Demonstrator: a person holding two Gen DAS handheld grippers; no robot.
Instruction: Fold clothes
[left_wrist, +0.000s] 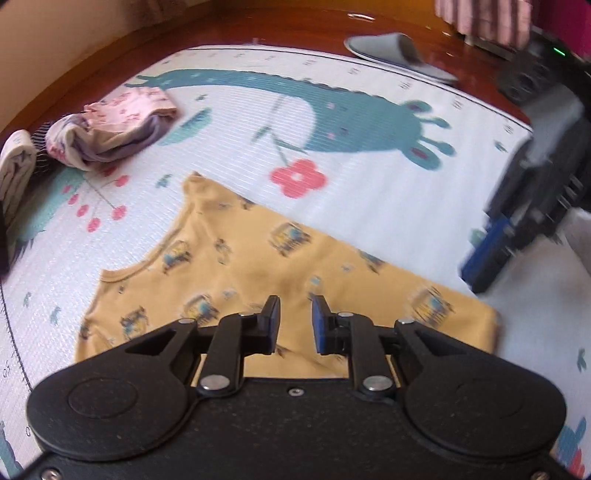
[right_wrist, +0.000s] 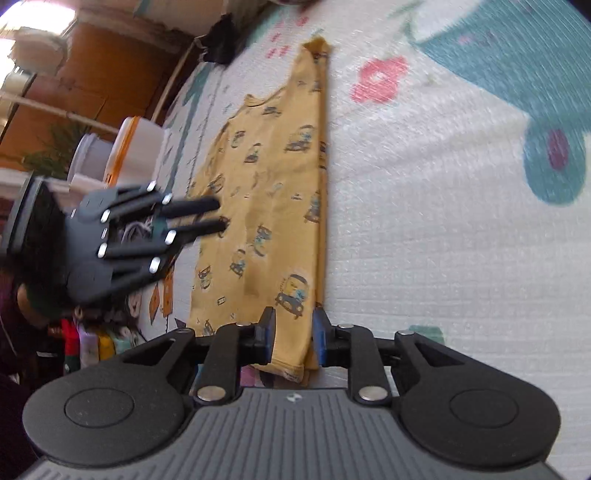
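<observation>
Between and just ahead of the parted, empty left tongs (left_wrist: 295, 323) lies the yellow shirt (left_wrist: 258, 266) on the play mat (left_wrist: 388, 206); the right tongs (right_wrist: 294, 334), also parted, straddle its folded edge.

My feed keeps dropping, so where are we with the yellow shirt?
Done, it seems: the yellow shirt lies flat on the mat, one long side looking folded in to a straight edge. A bundle of clothes sits off to the side. In hand: the right claw is open around the shirt's bottom corner; the left claw is open over it, gripping nothing. Left: the remaining folds.
</observation>
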